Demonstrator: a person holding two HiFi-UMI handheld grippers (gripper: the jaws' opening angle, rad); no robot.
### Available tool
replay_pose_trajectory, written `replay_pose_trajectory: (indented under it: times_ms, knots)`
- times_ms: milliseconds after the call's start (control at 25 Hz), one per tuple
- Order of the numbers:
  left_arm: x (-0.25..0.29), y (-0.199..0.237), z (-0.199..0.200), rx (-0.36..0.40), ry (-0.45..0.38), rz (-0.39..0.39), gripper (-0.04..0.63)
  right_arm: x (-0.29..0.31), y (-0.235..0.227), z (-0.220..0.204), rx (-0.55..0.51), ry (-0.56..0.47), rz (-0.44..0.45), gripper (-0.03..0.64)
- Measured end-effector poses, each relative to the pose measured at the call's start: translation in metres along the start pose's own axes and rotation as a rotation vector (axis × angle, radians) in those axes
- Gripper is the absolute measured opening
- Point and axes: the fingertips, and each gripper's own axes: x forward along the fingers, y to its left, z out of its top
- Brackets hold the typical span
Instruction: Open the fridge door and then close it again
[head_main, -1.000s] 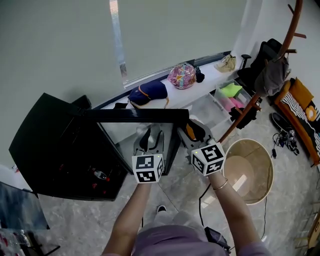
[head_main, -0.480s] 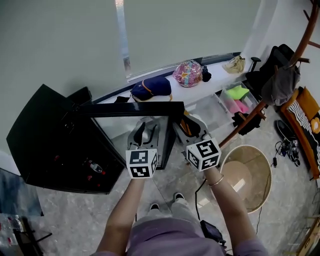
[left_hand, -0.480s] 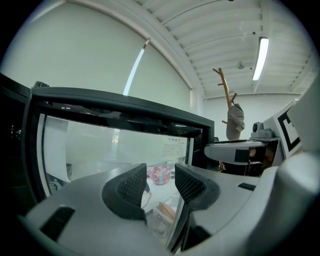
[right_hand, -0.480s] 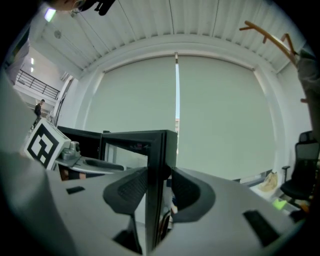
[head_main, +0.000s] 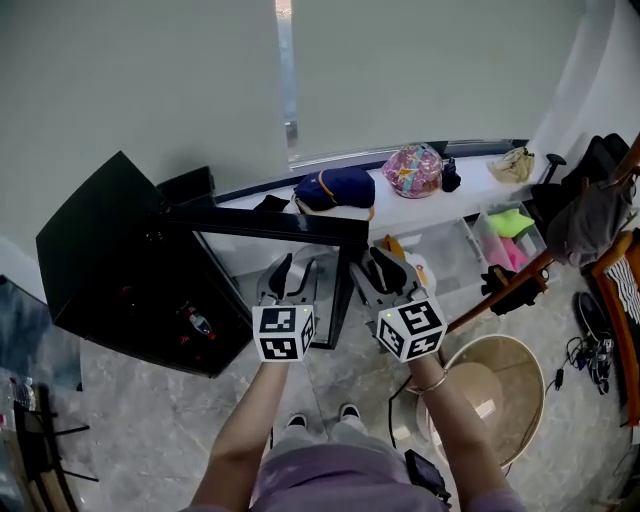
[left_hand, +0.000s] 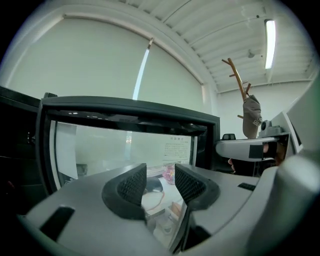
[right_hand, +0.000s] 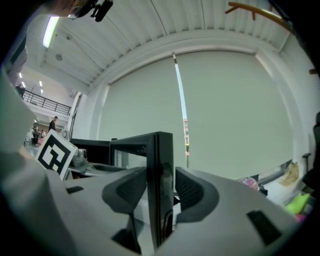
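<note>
While your right gripper (right_hand: 160, 186) pinches the free edge of the open fridge door (head_main: 270, 224), swing it steadily along its hinge arc, keeping your half-open, empty left gripper (left_hand: 160, 182) near the door's glass.

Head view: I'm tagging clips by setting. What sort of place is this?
Probably a lived-in room or casual office corner: a small black fridge with its glass fridge door open, bags on a window ledge, and a wooden coat stand hung with clothing.
</note>
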Motion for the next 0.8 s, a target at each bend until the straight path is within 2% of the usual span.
replay_pose_trajectory:
  times_ms: [320, 520, 680, 800]
  knots:
    - [-0.031, 0.004, 0.003, -0.026, -0.029, 0.122, 0.139, -0.005, -0.003, 0.005, 0.056, -0.02, 0.144, 0.23]
    - [-0.059, 0.014, 0.003, -0.031, -0.044, 0.216, 0.05, 0.0, 0.0, 0.001, 0.062, -0.001, 0.218, 0.261]
    - [-0.081, 0.023, 0.002, -0.04, -0.039, 0.28, 0.009, 0.008, 0.001, -0.002, 0.069, 0.022, 0.274, 0.272]
    - [-0.097, 0.027, 0.006, -0.043, -0.056, 0.322, 0.003, 0.016, -0.004, -0.004, 0.086, 0.027, 0.283, 0.279]
